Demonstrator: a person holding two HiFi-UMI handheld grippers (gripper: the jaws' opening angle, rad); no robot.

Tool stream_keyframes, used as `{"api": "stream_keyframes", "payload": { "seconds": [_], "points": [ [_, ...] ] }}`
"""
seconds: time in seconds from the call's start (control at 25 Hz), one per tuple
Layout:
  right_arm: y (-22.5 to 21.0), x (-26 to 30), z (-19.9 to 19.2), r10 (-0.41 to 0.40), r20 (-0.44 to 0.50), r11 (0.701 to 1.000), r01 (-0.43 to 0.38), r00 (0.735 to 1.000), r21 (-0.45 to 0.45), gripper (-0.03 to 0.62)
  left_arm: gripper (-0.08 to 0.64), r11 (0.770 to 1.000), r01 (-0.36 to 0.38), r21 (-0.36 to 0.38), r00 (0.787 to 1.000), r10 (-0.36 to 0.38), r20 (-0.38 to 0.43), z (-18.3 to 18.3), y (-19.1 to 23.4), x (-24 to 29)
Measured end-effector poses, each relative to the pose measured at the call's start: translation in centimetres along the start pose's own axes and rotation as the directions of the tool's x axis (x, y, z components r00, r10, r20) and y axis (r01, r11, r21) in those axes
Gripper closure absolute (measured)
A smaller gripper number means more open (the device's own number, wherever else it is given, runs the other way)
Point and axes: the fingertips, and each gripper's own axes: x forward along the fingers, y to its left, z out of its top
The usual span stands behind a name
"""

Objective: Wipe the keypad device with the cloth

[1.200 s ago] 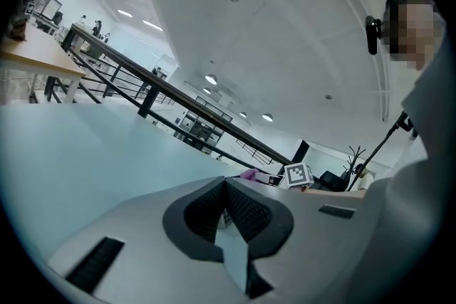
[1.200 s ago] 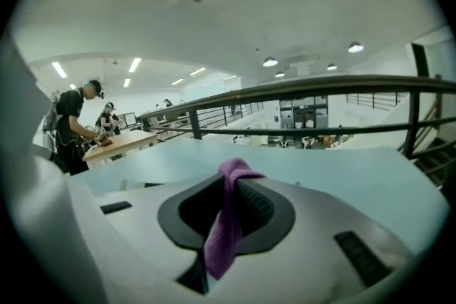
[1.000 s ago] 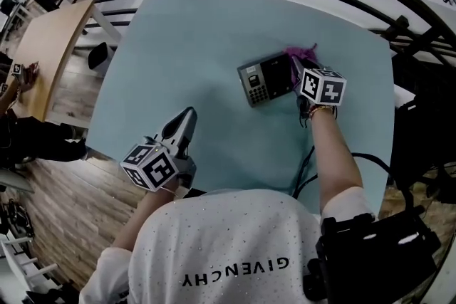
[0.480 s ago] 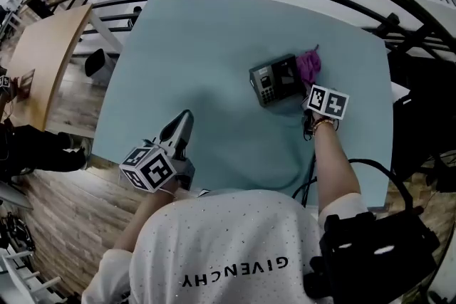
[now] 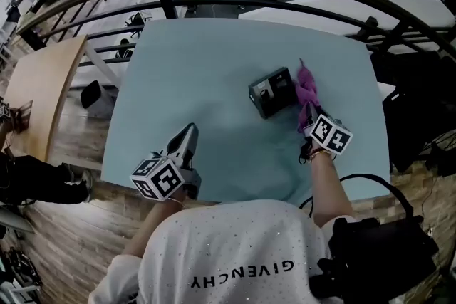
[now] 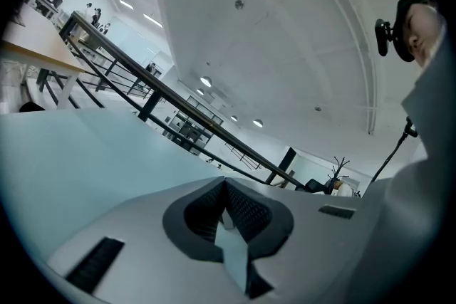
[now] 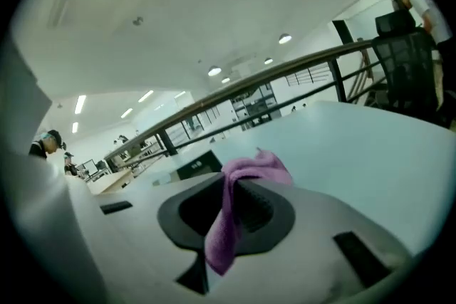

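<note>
Being pinched by the right gripper (image 5: 309, 110), the cloth (image 5: 308, 87) is being held, keypad device (image 5: 272, 92) just left of its fingertips, left gripper (image 5: 188, 133) clenched empty, farther off.

- Your shirt (image 5: 235, 253): white, short-sleeved, finely speckled, with black capital lettering across it.
- Your left gripper (image 5: 189, 130): pale grey shell tapering to a point. Dark ribbed pads (image 6: 246, 208) line the mouth, and a black slot is cut into the shell to one side.
- Left cube (image 5: 160, 176): white with black square markers, at the gripper's rear.
- Your right gripper (image 5: 308, 112): same grey shell and dark pads (image 7: 258, 208).
- Right cube (image 5: 329, 134): matching markers.
- Wrist band (image 5: 318, 152): thin and dark, just behind the right cube.
- Cable (image 5: 370, 178): black, looping behind the right gripper.
- Pack (image 5: 377, 253): black and boxy, at the cable's far end.
</note>
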Motion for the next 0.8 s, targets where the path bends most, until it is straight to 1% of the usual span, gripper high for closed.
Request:
{"api": "stream_keyframes", "payload": {
  "seconds": [0.08,0.16,0.32,0.44,0.52,0.6,0.68,0.8],
  "points": [
    [3.0,-2.2,2.0,0.065,0.088,0.998,-0.063,0.994,-0.030,0.554,0.568,1.000,0.021,-0.007,1.000,-0.021,0.001,0.5,0.1,-0.1],
    [5.5,-4.1,3.7,0.103,0.148,0.993,-0.093,0.984,-0.068,0.554,0.568,0.999,0.052,-0.007,0.999,-0.052,0.000,0.7,-0.1,0.0],
    [9.3,-7.8,6.3,0.123,0.230,0.985,-0.090,0.966,-0.147,0.554,0.568,0.991,0.133,-0.006,0.991,-0.133,0.010,1.3,-1.6,0.5],
    [13.4,-12.1,7.7,0.144,0.247,0.977,-0.098,0.958,-0.188,0.554,0.568,0.987,0.159,-0.005,0.987,-0.159,-0.001,2.9,-3.7,-1.8],
    [15.8,-15.5,8.8,0.157,0.252,0.976,-0.111,0.955,-0.187,0.554,0.568,0.988,0.157,0.005,0.987,-0.157,-0.017,4.1,-5.5,-4.0],
    [17.3,-17.9,9.5,0.161,0.265,0.976,-0.114,0.951,-0.183,0.554,0.568,0.988,0.153,0.010,0.988,-0.153,-0.028,4.7,-6.5,-5.4],
    [18.3,-19.2,9.2,0.159,0.269,0.977,-0.111,0.950,-0.184,0.554,0.568,0.990,0.142,0.008,0.989,-0.142,-0.033,4.7,-6.3,-6.2],
    [19.2,-20.3,7.2,0.153,0.238,0.975,-0.108,0.959,-0.194,0.555,0.568,0.990,0.143,0.003,0.989,-0.143,-0.042,4.0,-6.1,-7.3]
  ]
}}
